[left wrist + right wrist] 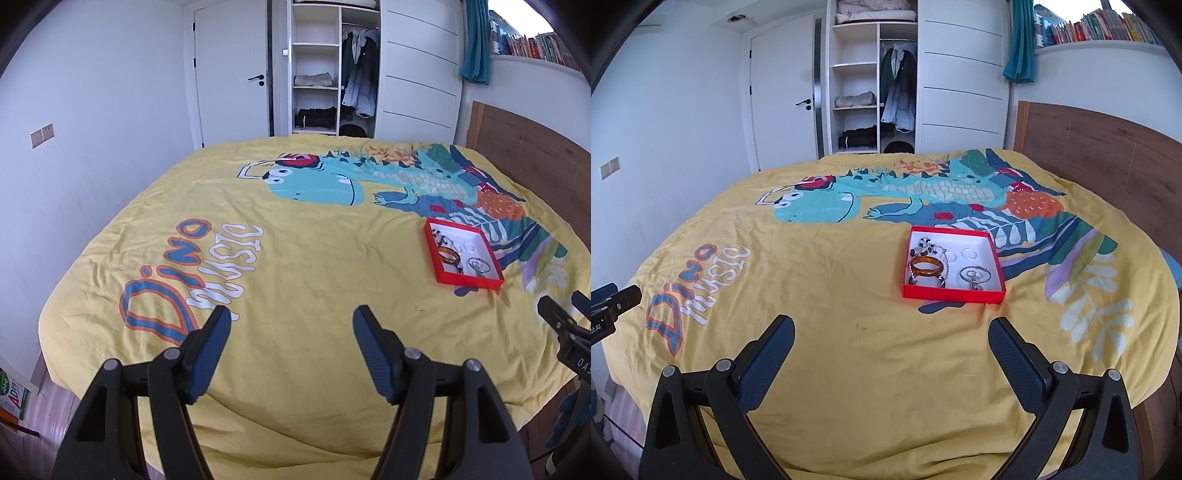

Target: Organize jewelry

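A shallow red box [953, 294] with a white inside lies on the yellow bedspread; it also shows in the left wrist view [469, 277]. In it lie an amber bangle [926, 266], a dark beaded piece [925, 245], small silver rings [969, 254] and a silver bracelet [975, 275]. My right gripper [892, 326] is open and empty, held above the bed in front of the box. My left gripper [291, 317] is open and empty, well to the left of the box.
The yellow dinosaur-print bedspread [849, 350] covers the whole bed. A wooden headboard [1108, 147] stands at the right. An open wardrobe [875, 85] and a white door [783, 103] stand beyond the bed. A bookshelf [1100, 29] is at the upper right.
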The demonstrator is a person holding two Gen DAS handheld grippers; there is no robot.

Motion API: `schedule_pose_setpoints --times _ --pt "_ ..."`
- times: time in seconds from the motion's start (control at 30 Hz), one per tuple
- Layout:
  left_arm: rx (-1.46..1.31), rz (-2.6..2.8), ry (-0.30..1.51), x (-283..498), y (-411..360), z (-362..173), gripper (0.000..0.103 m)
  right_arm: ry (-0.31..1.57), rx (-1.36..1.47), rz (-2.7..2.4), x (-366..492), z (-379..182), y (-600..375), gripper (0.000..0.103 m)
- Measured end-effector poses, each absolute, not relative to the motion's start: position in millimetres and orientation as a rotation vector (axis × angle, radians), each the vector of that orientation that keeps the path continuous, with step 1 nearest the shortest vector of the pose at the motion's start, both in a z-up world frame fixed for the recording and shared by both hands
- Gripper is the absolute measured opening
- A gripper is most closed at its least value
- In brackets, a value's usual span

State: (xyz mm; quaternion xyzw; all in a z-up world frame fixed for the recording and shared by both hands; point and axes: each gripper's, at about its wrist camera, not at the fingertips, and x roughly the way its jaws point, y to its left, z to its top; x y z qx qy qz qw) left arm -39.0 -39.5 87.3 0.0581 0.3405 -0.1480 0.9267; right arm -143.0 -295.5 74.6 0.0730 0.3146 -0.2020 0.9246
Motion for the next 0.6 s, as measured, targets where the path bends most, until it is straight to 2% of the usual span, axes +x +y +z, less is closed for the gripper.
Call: schedule_pose_setpoints --times 0.6 --pt "0.160 -0.299 0.718 -33 -61 74 0.067 0.675 0.166 -0.409 -137 56 -313 0.103"
